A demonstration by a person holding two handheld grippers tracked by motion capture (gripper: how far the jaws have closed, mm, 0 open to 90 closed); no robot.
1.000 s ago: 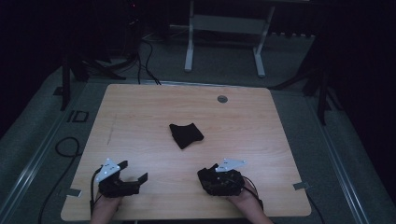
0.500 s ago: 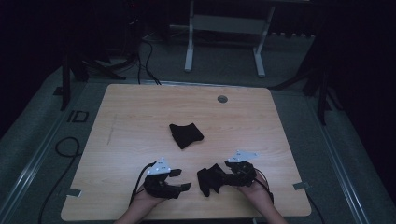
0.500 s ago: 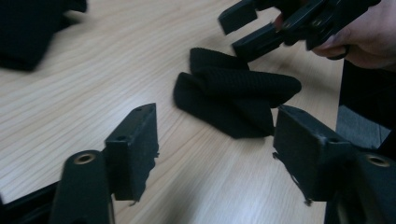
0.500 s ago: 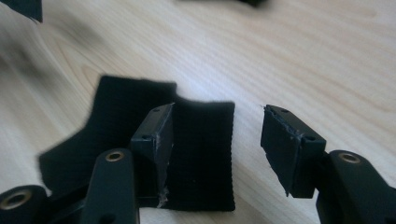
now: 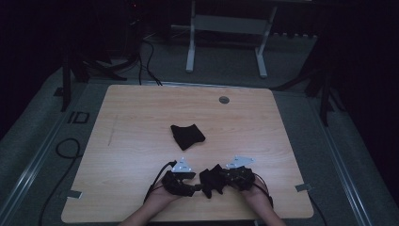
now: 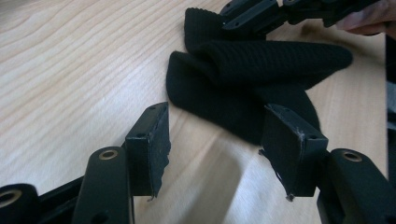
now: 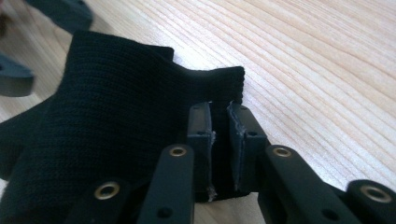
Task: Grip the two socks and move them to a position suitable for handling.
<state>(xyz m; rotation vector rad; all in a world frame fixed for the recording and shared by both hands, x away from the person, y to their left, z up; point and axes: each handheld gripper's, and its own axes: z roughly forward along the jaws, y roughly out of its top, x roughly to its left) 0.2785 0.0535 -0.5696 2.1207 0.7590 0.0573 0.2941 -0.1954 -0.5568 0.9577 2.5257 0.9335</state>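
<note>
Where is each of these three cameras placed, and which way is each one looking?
High view: above the near table edge, looking forward and down on the table; forearms, left gripper and right gripper show.
Left gripper view: on the left gripper, looking along its parted jaws at the black knit cloth.
Right gripper view: on the right gripper, jaws pinching the cloth's edge.
Shared: all three show that cloth; the high view also shows a second black cloth mid-table.

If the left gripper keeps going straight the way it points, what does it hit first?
Most likely the black knit cloth, lying just ahead of the left gripper and its open fingers. The right gripper pinches its far edge.
</note>
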